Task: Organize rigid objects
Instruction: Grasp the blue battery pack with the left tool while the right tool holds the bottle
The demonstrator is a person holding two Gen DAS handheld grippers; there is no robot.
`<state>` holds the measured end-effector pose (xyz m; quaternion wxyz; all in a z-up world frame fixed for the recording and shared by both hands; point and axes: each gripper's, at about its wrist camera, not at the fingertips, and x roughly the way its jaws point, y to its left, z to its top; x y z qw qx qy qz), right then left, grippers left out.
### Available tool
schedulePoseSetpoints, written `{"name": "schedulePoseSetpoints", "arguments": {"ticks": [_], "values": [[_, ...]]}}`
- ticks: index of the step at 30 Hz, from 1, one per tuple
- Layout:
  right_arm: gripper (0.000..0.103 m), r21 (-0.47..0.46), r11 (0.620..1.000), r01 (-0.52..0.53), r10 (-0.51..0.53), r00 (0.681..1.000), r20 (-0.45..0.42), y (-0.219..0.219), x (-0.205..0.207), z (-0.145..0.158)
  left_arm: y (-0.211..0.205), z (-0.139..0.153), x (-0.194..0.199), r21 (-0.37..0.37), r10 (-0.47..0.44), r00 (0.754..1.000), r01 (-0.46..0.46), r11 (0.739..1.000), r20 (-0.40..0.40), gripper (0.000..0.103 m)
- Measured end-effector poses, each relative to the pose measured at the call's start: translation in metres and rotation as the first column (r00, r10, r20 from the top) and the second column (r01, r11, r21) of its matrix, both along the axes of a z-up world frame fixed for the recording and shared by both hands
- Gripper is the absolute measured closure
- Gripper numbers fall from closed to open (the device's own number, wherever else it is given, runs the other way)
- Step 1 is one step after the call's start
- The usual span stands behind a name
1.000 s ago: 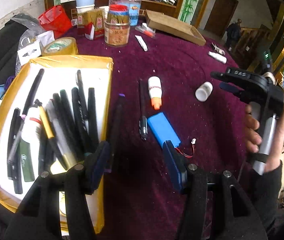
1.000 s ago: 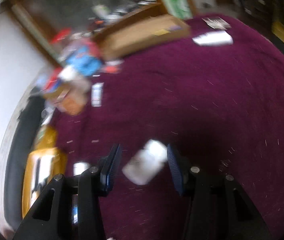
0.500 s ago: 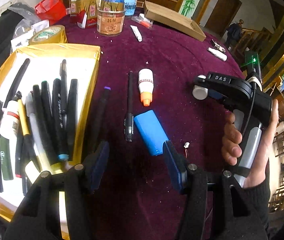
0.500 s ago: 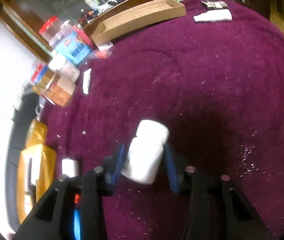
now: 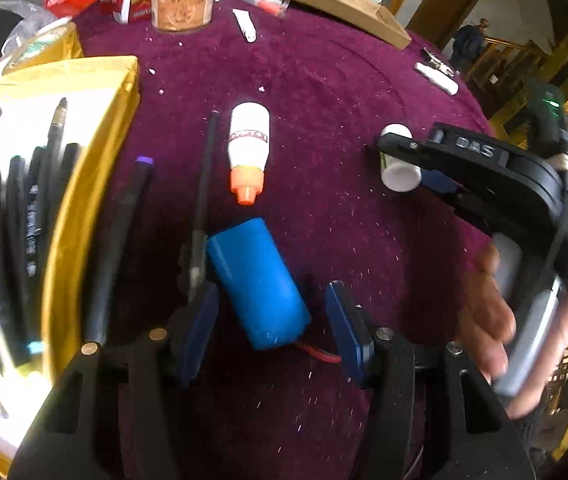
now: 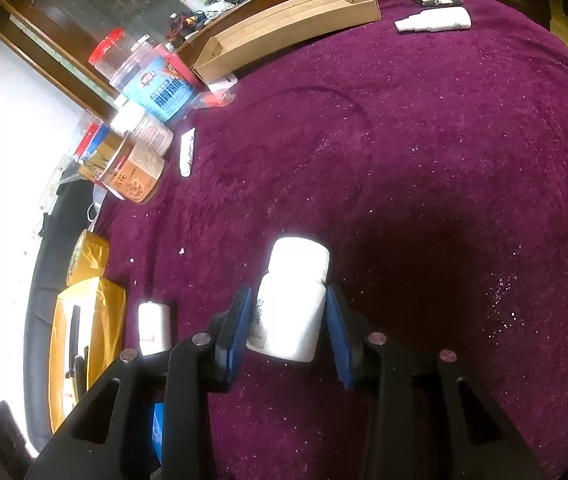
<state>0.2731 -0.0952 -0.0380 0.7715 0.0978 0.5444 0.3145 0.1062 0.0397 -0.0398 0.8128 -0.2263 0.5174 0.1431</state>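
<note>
Lying on the purple tablecloth (image 6: 424, 152), white pill bottle (image 6: 292, 304) clamped between the blue pads of the right gripper (image 6: 288, 330), jaws just closed in on it. Further left, blue battery pack (image 5: 257, 280) between the wide-spread, non-touching pads of the left gripper (image 5: 271, 326). Beyond: orange-capped glue bottle (image 5: 248, 148), black pen (image 5: 203, 200), gold tray (image 5: 83, 208) holding pens.
</note>
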Motion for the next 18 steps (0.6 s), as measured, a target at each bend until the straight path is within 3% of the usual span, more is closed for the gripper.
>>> {"name": "schedulePoseSetpoints", "arguments": {"ticks": [3, 6, 11, 15, 18], "values": [[0.070, 0.002, 1.000, 0.000, 0.000, 1.000, -0.004, 0.000, 0.000, 0.000, 0.002, -0.005, 0.014, 0.053, 0.017, 1.000, -0.016, 0.998, -0.024, 0.049], [0.070, 0.000, 1.000, -0.002, 0.002, 1.000, -0.001, 0.000, 0.000, 0.000, -0.004, -0.006, 0.016, 0.119, 0.030, 0.999, -0.025, 0.993, -0.042, 0.065], [0.070, -0.002, 1.000, -0.002, 0.002, 1.000, -0.003, 0.000, 0.000, 0.000, -0.020, -0.008, -0.003, 0.141, -0.068, 0.997, 0.071, 0.987, -0.023, 0.065], [0.070, -0.016, 1.000, -0.009, 0.009, 1.000, 0.010, 0.002, -0.002, 0.001, -0.032, -0.011, -0.009, 0.240, -0.116, 0.993, 0.118, 0.964, -0.021, 0.061], [0.070, -0.014, 1.000, -0.009, 0.009, 1.000, 0.015, 0.002, -0.003, 0.001, -0.037, -0.008, -0.008, 0.248, -0.120, 0.993, 0.120, 0.961, -0.014, 0.066]]}}
